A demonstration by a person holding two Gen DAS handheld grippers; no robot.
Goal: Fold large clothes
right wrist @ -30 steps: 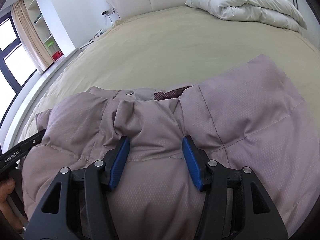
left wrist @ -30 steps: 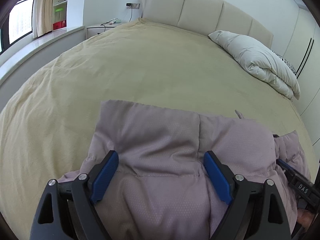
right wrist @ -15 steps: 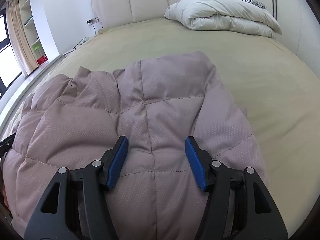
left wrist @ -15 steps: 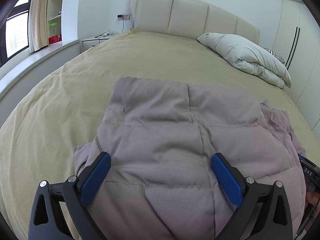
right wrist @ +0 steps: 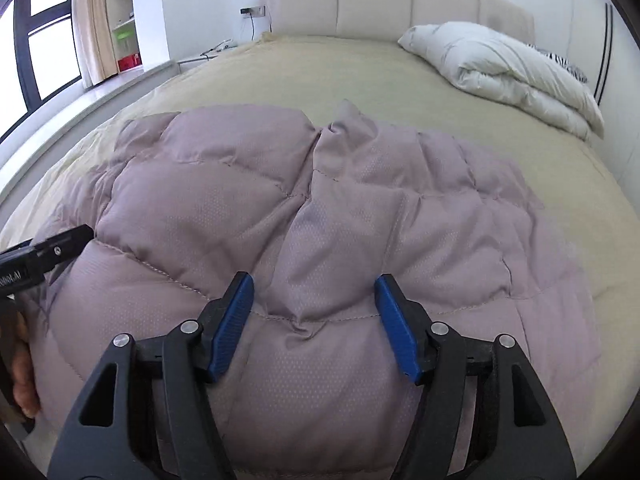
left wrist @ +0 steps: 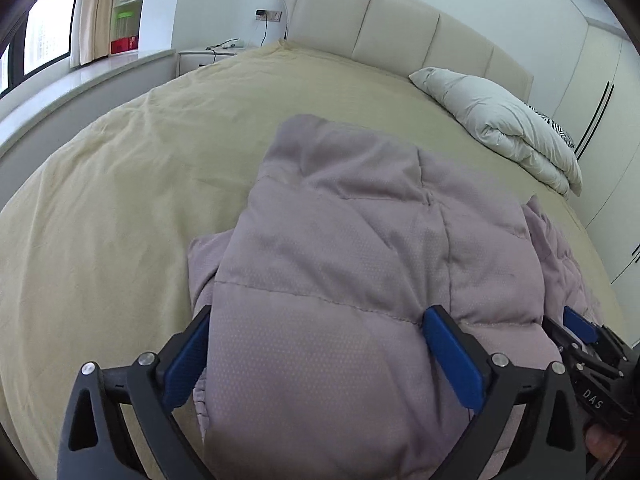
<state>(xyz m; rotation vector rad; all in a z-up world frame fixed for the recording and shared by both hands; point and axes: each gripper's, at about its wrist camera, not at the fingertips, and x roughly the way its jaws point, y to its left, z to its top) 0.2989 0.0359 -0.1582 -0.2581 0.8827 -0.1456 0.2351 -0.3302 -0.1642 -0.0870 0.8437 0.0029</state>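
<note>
Mauve quilted fabric fills the space nearest both tools: the padded, puffy mauve down jacket lies on the bed, bulging up between each pair of blue-padded jaws. The left gripper stands at its widest, its jaws straddling a thick folded bulk of the jacket without pinching it. The right gripper is opening, with a puckered ridge of fabric between its jaws; the pads appear clear of the cloth and nothing looks lifted.

Just ahead of the jaws the jacket reads as a stacked bundle, with a top panel laid over a lower layer that peeks out at both sides. From the right wrist view it spreads wider and wrinkled, with a raised seam down the middle. At least one fold seems done, but the shape is still loose and uneven, so further folding and squaring up probably remain.

Beyond the jacket stretches the beige bedspread, and farther off to the right a folded white duvet lies before the cream padded headboard.
</note>
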